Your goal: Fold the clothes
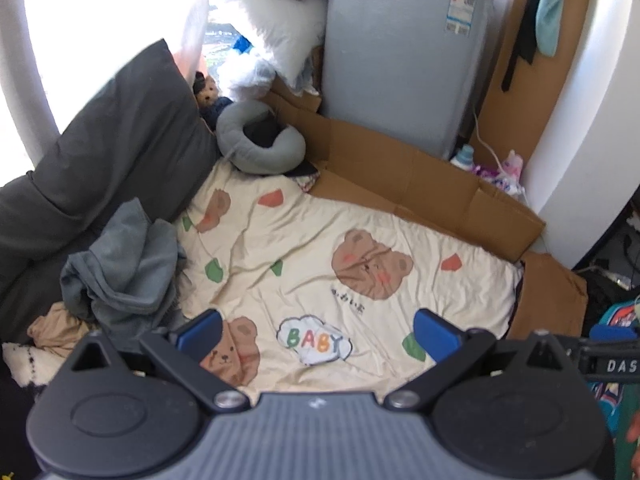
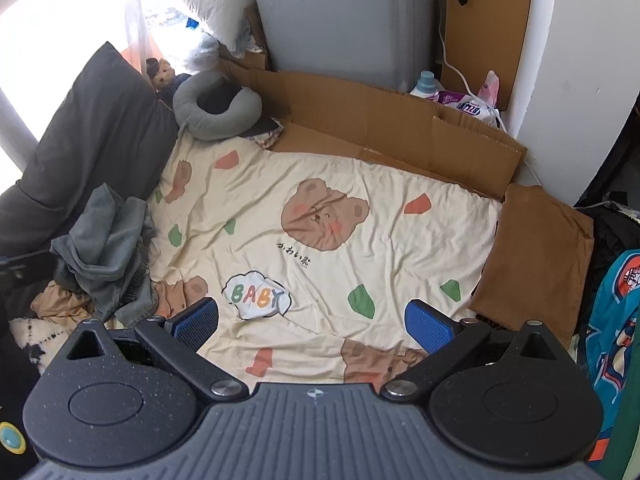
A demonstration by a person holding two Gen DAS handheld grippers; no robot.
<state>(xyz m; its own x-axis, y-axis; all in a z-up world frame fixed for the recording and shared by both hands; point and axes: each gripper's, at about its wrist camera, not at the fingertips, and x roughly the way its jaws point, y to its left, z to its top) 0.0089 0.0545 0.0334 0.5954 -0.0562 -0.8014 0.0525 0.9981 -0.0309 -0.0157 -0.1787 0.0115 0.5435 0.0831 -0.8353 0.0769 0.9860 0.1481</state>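
both tongs (image 1: 318, 336) (image 2: 312, 326) gape above bedsheet (image 2: 320, 184).

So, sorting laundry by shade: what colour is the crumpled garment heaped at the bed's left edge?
Grey-blue crumpled garment, plain and unpatterned; clearest in the right wrist view.

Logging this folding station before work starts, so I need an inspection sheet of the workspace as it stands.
Surface: cream bear-print sheet, wrinkled, bare in the middle.
Job's things: crumpled grey garment heaped at the sheet's left edge, tan cloth under it; folded brown garment at the right edge.
Clutter: grey neck pillow, teddy bear, flattened cardboard, detergent bottle.
Grippers: left gripper and right gripper above the sheet, jaws wide apart, holding nothing.
Cables: white cord by the wall.
Surroundings: grey appliance, dark cushion, bright window.
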